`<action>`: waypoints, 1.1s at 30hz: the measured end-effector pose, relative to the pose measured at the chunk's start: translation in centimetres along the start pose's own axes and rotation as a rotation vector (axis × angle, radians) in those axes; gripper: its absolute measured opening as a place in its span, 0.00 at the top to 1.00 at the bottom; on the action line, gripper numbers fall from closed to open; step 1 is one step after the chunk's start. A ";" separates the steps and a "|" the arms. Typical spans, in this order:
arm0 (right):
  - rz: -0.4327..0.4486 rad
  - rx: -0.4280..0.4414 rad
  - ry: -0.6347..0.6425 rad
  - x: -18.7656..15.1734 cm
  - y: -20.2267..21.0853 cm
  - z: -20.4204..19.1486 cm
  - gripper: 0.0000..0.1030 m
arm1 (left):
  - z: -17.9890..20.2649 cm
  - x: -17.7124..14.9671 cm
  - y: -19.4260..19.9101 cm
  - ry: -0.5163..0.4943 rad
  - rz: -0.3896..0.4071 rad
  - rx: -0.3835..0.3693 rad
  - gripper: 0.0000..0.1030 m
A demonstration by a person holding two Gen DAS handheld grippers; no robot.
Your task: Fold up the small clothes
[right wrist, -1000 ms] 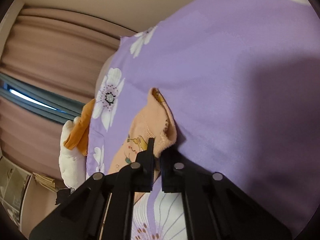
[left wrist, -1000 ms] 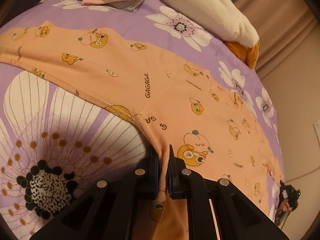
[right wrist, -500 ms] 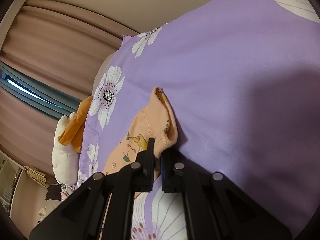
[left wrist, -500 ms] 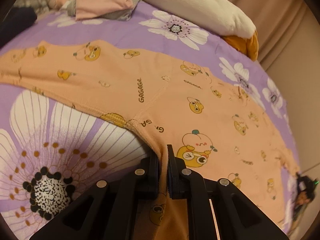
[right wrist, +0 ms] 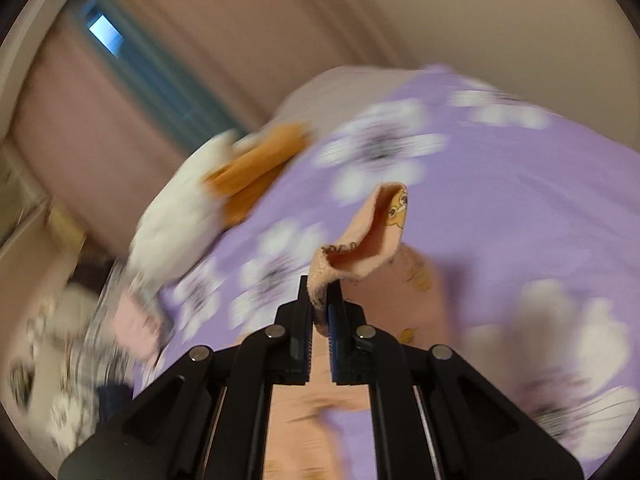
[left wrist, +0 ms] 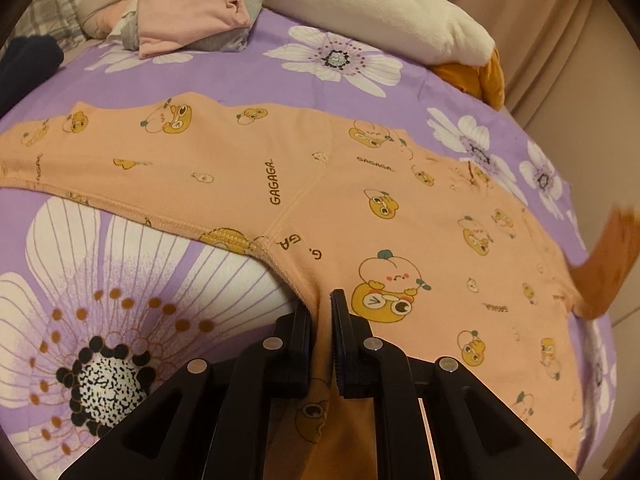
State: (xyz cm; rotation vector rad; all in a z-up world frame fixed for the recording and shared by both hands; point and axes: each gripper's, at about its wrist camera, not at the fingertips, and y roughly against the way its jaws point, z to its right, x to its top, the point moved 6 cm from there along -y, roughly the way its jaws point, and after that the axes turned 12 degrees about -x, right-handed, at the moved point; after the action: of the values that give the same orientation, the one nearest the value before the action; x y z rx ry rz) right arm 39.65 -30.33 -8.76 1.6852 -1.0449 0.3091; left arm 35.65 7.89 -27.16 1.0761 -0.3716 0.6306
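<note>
Ahead of the left gripper [left wrist: 321, 322], the orange printed garment [left wrist: 360, 200] lies spread flat on the purple floral bedspread [left wrist: 100, 280]; this gripper remains clenched on the hem near the crotch seam, as a second ago. To its right, the far cuff [left wrist: 604, 264] has left the bed. Between the pads of the right gripper [right wrist: 319, 306] that cuff [right wrist: 372, 248] is now carried aloft, jaws opening slightly yet gripping. Judgement: a lengthwise fold has begun.
</note>
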 end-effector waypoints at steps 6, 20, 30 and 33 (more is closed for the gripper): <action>-0.219 0.103 0.278 -9.6 -7.5 -17.2 0.94 | 0.3 -0.1 0.0 -0.032 0.007 0.033 0.89; -0.421 0.098 0.367 -17.3 -12.1 -22.1 0.56 | 0.4 0.0 -0.2 -0.023 0.014 0.006 0.89; -0.144 -0.079 0.377 -10.8 -3.4 -8.0 0.47 | -0.4 0.2 -0.1 0.046 0.024 -0.085 0.88; -0.005 -0.256 0.428 -8.9 -1.8 -4.0 0.45 | -0.1 0.1 -0.1 0.038 0.027 -0.076 0.87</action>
State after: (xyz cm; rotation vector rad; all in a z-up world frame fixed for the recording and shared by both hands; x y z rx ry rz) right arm 37.05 -22.46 -14.21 1.3165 -0.7258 0.4866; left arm 35.82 8.03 -27.22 0.9864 -0.3751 0.6551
